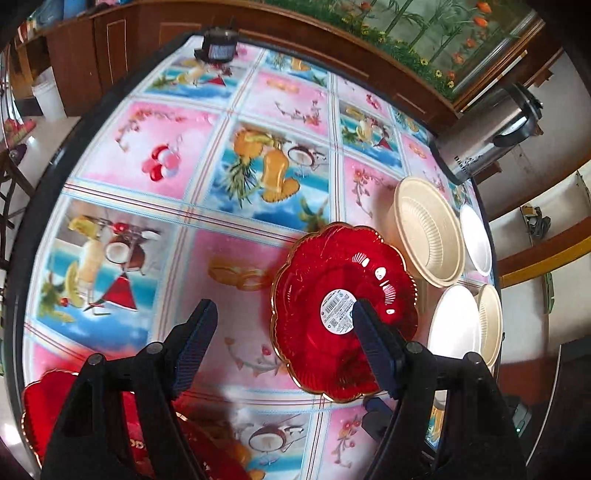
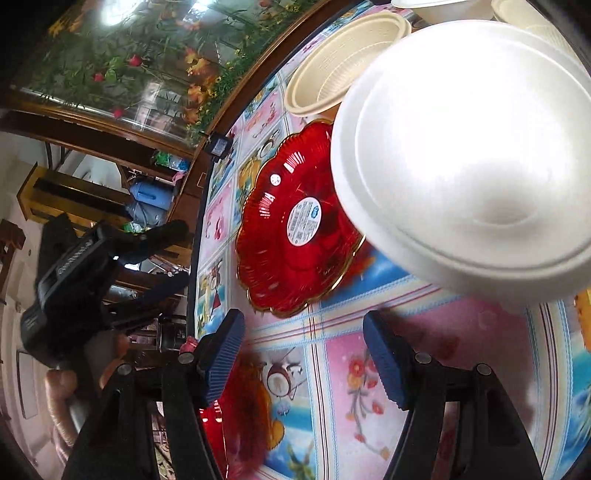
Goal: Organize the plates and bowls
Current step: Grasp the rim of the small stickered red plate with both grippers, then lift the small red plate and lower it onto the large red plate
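A red scalloped glass plate point(image 1: 332, 280) with a gold rim and a white label lies on the patterned round table point(image 1: 122, 151). My left gripper point(image 1: 284, 303) hovers open over the plate's left rim, and its right finger crosses the label in the picture. A second red plate point(image 1: 40, 402) lies at the bottom left. My right gripper point(image 2: 304, 319) is open and empty above the tablecloth, just short of the labelled red plate point(image 2: 295, 221). A white foam bowl point(image 2: 461, 147) looms close at the upper right. The second red plate point(image 2: 236, 424) shows under its left finger. The left gripper point(image 2: 181, 254) appears at the table's left edge.
Cream ribbed bowls point(image 1: 428, 229) and white foam bowls point(image 1: 454, 321) cluster at the table's right edge, beside a steel urn point(image 1: 487, 136). A small black device point(image 1: 219, 46) sits at the far edge. Wooden cabinets point(image 1: 110, 55) and a planted glass case point(image 1: 443, 33) stand behind.
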